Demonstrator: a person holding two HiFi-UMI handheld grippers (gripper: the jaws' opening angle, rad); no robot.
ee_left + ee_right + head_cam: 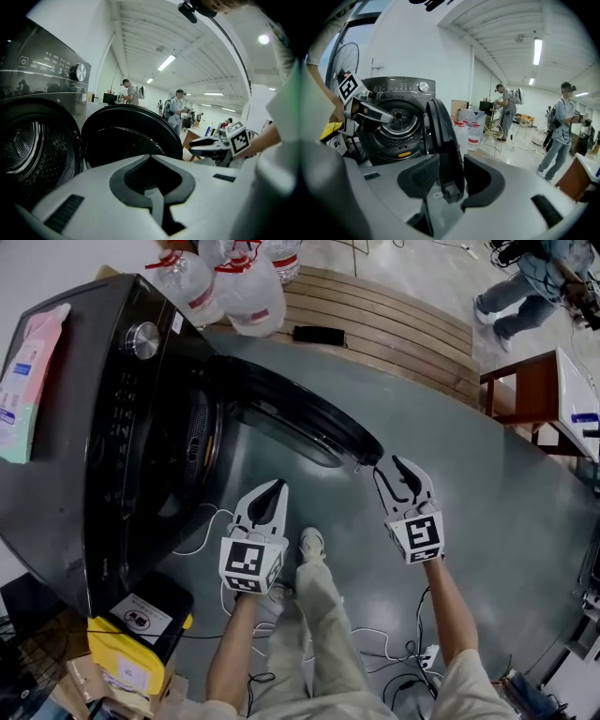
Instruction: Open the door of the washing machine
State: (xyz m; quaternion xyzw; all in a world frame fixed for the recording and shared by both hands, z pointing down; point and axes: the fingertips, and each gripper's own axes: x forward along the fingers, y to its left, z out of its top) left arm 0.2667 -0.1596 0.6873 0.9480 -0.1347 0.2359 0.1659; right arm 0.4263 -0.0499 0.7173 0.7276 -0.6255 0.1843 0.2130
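- Washing machine (103, 456): black front-loader, at the left of the scene; drum mouth uncovered.
- Door (291, 409): round and dark, swung out from the machine and standing open, its free edge reaching right towards the right gripper.
- Water bottles (234, 282): clear, red-capped, clustered on the floor at the far side, beyond the machine.
- Right gripper (389, 465): jaws moderately apart, straddling the door's free edge; latch end between the pads, no firm clamp visible.
- Left gripper (277, 488): near side, left of the right gripper; jaws closed together, holding nothing, apart from the door.
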